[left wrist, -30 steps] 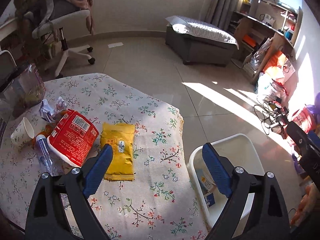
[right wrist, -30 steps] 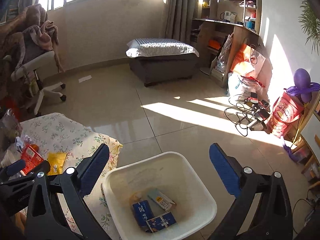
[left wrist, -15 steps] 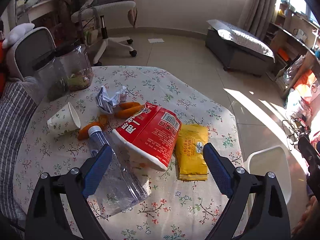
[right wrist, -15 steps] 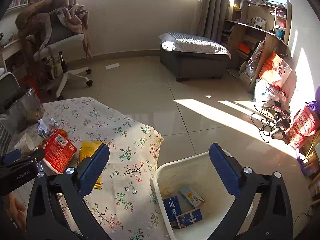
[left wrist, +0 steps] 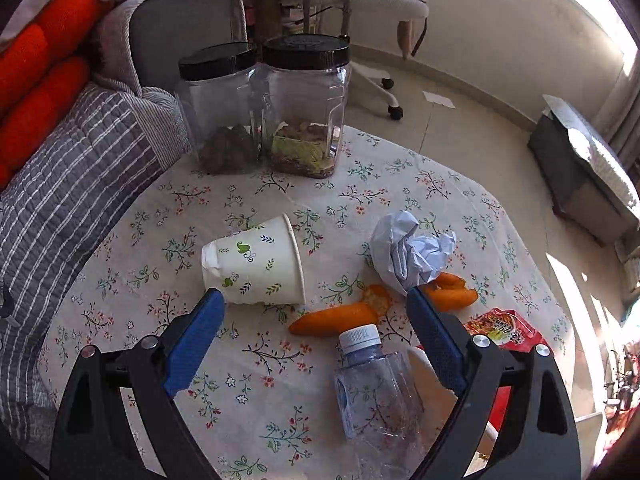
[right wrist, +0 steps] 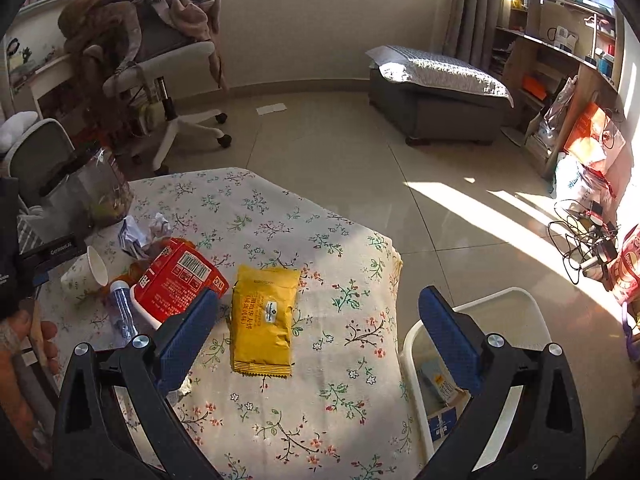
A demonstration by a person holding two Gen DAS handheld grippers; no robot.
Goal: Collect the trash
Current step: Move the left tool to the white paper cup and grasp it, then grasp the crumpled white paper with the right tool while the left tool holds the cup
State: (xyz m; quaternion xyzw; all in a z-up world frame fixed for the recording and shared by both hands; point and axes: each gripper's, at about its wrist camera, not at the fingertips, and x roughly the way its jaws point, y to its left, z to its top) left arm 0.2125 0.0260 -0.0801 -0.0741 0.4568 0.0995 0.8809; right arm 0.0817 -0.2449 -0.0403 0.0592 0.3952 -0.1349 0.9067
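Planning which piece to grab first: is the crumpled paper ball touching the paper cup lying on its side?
Apart. The left wrist view shows bare floral tablecloth between the paper cup and the crumpled paper ball.

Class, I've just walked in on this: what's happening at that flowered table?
A person is clearing trash with a gripper in each hand. Both are open and empty. The left gripper hovers over a tipped paper cup, orange peels and a plastic bottle. The right gripper hovers above a yellow packet, beside the white bin, which already holds some cartons.
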